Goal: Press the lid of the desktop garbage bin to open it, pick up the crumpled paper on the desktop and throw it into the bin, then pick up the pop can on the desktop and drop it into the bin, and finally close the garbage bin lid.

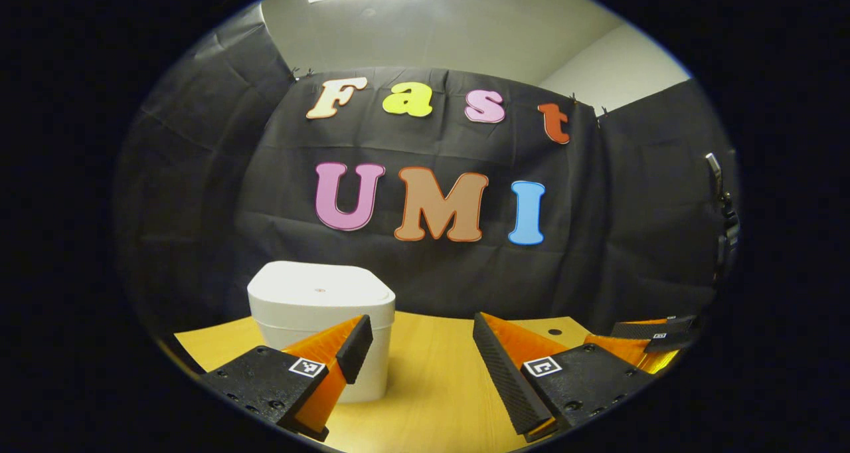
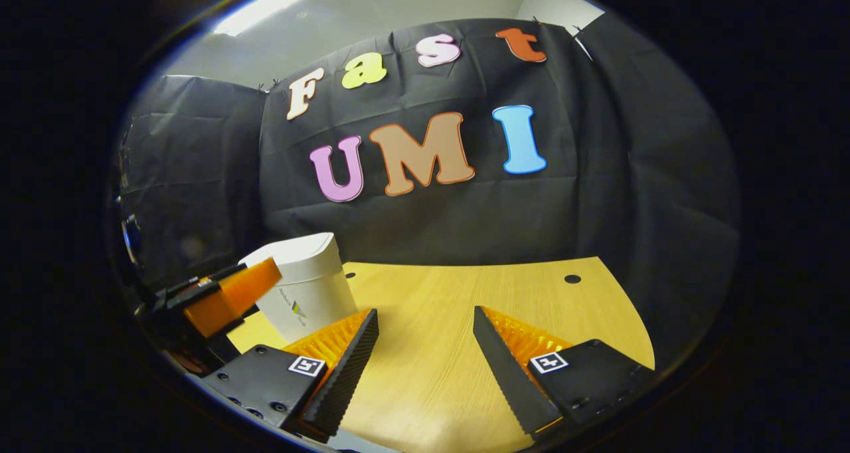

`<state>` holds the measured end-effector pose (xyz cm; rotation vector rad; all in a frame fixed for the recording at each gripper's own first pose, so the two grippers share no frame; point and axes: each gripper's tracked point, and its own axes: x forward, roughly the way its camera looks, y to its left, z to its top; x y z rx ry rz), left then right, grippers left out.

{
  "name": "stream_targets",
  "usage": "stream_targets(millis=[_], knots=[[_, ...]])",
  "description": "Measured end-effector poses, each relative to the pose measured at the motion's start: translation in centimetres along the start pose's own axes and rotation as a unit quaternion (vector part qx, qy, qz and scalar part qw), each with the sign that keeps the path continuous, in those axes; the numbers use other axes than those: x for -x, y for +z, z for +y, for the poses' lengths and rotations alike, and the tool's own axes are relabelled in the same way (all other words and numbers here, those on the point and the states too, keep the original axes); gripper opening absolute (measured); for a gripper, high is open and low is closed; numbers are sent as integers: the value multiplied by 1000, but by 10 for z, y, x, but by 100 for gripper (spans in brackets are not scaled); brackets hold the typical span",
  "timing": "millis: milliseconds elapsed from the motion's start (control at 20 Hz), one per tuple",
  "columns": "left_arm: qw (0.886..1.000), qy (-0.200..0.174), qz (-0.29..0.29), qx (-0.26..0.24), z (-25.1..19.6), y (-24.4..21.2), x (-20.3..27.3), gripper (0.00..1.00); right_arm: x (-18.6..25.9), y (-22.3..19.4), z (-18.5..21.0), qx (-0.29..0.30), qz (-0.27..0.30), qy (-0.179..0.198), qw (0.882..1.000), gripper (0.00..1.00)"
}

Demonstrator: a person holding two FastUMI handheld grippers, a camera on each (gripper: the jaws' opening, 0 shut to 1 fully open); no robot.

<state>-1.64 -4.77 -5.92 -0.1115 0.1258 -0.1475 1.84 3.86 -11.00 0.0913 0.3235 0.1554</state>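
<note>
One white bin [image 1: 321, 320] stands on the wooden worktop [image 1: 431, 373], toward its left side, with its lid [image 1: 319, 287] shut flat on top. In the left gripper view the left gripper [image 1: 423, 347] hangs low over the worktop with its two fingers spread wide, nothing between them but bare wood; the left finger's tip sits in front of the bin's lower right corner, and I cannot tell whether it touches the bin. At the far right edge of that view the other gripper [image 1: 654, 337] pokes in just above the worktop, too little of it showing there to judge its opening. In the right gripper view the right gripper [image 2: 425, 337] is likewise held wide apart over the worktop [image 2: 465, 307], gripping nothing, with open wood between its two fingers. The bin [image 2: 305, 287] appears off to the left there, leaning in the picture, a small mark on its side wall, its lid [image 2: 292, 248] down. The left gripper [image 2: 226, 293] reaches in from the left edge just in front of the bin, overlapping its left side. One small dark hole [image 2: 572, 279] marks the worktop near its far right corner.
</note>
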Motion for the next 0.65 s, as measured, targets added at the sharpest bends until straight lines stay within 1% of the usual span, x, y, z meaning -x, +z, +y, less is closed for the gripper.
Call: stream_targets(millis=[50, 250, 450, 650], knots=[[1000, -1, 3, 4, -1, 0, 0, 92, 1, 4, -1, 0, -8, -4, 1000, 96], [1000, 2, 2, -4, 0, 3, -5, 92, 5, 13, -10, 3, -25, -20, 999, 96], [1000, 7, 1, -23, 8, 4, -10, 92, 10, 17, -17, 1, -35, -30, 999, 96], [1000, 15, 3, -17, 18, 4, -11, 92, 12, 20, -19, -4, -39, -38, 999, 96]])
